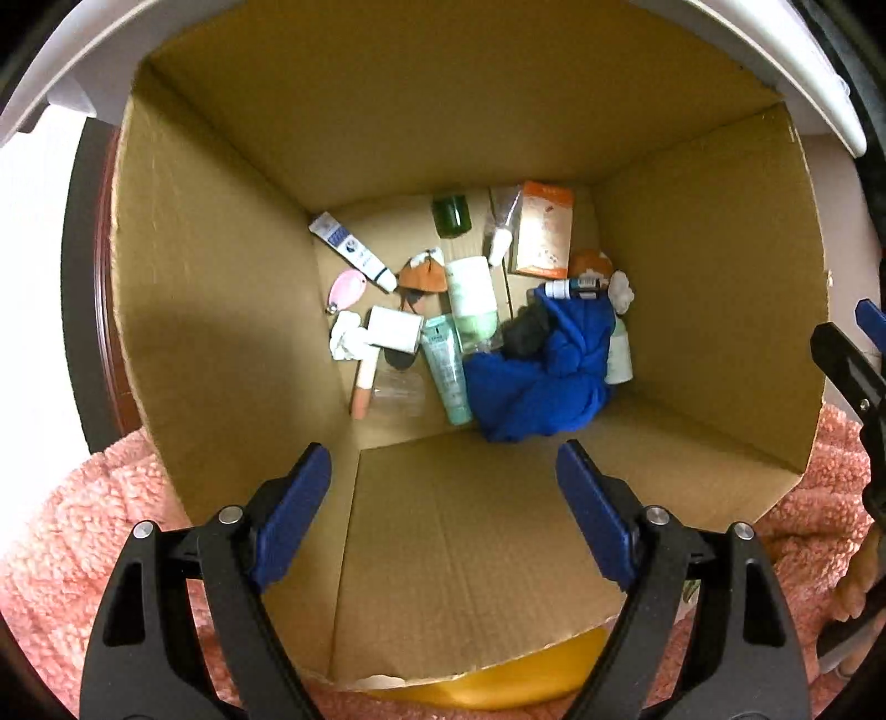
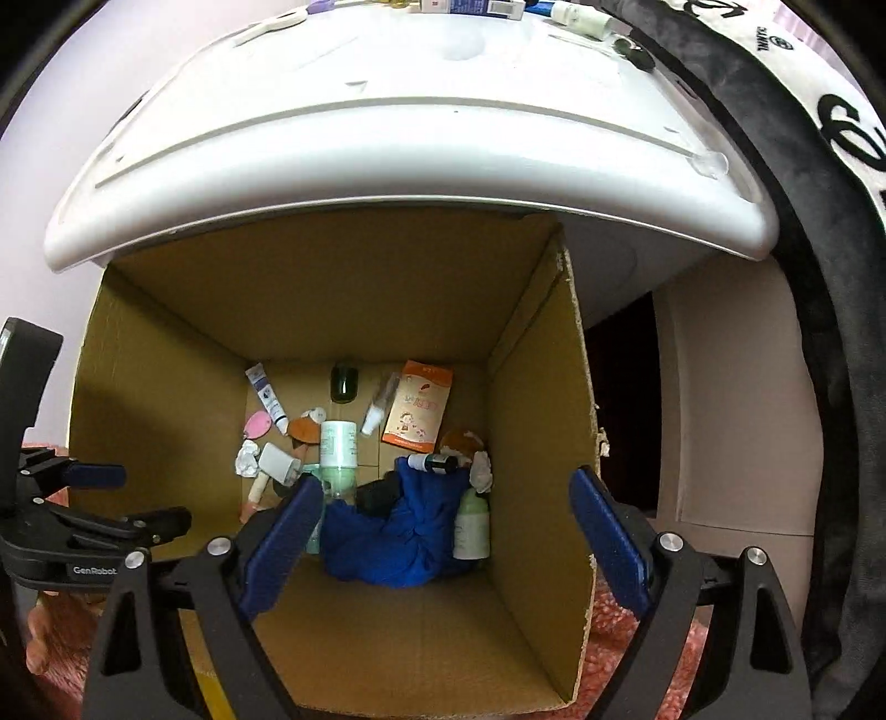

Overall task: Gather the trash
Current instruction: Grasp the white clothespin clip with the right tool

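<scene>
A deep cardboard box stands open below both grippers. On its floor lies a heap of trash: a crumpled blue cloth, a pale green bottle, an orange packet, a teal tube, a white and blue tube, a pink tag and crumpled tissue. My left gripper points down into the box, open, with nothing between its fingers. My right gripper hangs open over the box too, empty.
A white plastic table edge overhangs the box's far side, with small bottles and tubes on top. Pink fluffy rug surrounds the box. A black and white cushion sits at right. The other gripper's body shows at left.
</scene>
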Available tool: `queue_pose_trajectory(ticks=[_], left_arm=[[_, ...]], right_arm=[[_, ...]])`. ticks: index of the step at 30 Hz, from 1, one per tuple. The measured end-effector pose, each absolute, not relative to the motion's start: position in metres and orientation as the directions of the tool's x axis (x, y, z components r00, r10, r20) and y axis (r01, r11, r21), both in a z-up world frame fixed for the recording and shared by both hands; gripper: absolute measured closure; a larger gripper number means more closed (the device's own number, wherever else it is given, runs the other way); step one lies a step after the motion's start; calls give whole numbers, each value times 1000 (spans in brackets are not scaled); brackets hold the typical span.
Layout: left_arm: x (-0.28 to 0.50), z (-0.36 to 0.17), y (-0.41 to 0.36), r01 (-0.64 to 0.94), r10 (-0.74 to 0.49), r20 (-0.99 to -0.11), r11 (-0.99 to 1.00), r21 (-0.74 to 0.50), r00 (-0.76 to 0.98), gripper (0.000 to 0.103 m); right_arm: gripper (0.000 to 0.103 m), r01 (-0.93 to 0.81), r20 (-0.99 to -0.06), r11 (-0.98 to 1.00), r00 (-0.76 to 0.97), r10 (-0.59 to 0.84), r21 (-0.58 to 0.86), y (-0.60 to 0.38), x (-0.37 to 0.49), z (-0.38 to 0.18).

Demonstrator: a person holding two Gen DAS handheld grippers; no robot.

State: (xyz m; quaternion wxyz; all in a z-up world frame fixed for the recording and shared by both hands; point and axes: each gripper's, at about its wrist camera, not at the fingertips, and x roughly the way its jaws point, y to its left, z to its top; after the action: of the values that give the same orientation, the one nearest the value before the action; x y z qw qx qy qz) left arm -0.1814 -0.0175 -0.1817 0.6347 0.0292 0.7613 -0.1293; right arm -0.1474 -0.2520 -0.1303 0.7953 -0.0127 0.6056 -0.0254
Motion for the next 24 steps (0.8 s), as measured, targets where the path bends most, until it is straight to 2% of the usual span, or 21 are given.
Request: queue_pose_trajectory(ticks=[5, 9, 12, 15, 19, 20, 24], left_arm=[[-175, -167, -13, 222, -110, -987, 966, -134, -117, 22], [-161, -124, -5, 225, -153, -987, 965, -136, 57, 22], [-134, -71, 6, 199, -228, -935, 964, -177, 271, 22], [-92, -29, 26, 122, -248, -871, 969, -217, 425, 22], [-35, 9, 71, -63, -134, -785, 975, -215, 605, 22], [-24, 15, 86, -125, -69, -760, 973, -195, 646, 22], [-5, 15, 136, -295, 117, -712, 947, -131, 692, 21]], right_arm=[[14, 46, -960, 999, 278, -38, -26, -254, -146, -123], [14, 65, -948, 998, 317, -11, 10, -259, -143, -103], [14, 71, -928, 996, 371, 25, 55, -266, -128, -79], [13, 58, -887, 998, 462, 1, 31, -267, -92, -46], [12, -5, -813, 998, 580, 49, 56, -245, -22, -8], [11, -32, -802, 997, 592, 75, 70, -236, -4, -3], [11, -160, -777, 984, 608, 162, 79, -174, 95, 3]])
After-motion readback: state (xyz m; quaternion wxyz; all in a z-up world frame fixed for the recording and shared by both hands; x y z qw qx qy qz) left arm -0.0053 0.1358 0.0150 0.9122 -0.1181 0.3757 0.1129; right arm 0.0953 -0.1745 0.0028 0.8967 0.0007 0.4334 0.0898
